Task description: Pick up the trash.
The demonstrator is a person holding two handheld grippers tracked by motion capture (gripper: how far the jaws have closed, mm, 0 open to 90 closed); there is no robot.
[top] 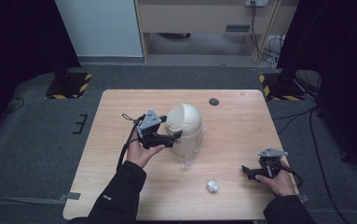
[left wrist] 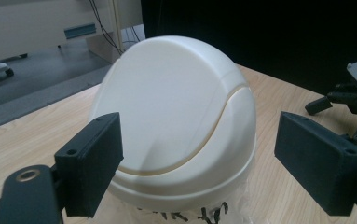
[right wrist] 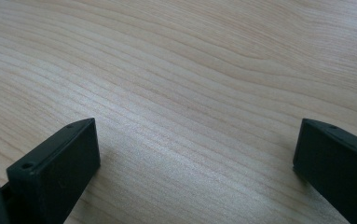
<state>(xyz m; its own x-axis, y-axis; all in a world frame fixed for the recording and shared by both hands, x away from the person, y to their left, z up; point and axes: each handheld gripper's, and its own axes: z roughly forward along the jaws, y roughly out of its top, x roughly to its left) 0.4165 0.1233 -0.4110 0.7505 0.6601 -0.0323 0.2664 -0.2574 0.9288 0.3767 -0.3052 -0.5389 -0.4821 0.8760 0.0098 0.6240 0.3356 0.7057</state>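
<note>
A cream dome-lidded bin [top: 184, 126] stands mid-table on a clear plastic bag [top: 188, 160]. My left gripper [top: 175, 138] is open at the bin's left front. In the left gripper view its jaws stand wide on either side of the bin [left wrist: 181, 126], with the curved swing lid facing the camera. A crumpled white paper ball [top: 212, 186] lies near the front edge. My right gripper [top: 247, 171] sits low at the front right, to the right of the ball. In the right gripper view it is open [right wrist: 195, 158] over bare wood.
The wooden table [top: 120, 172] has a dark round cable hole [top: 214, 101] at the back. Grey carpet surrounds it, with black stand bases with yellow-black stripes [top: 69, 86] at the back corners. The right gripper [left wrist: 353, 105] also shows far off in the left gripper view.
</note>
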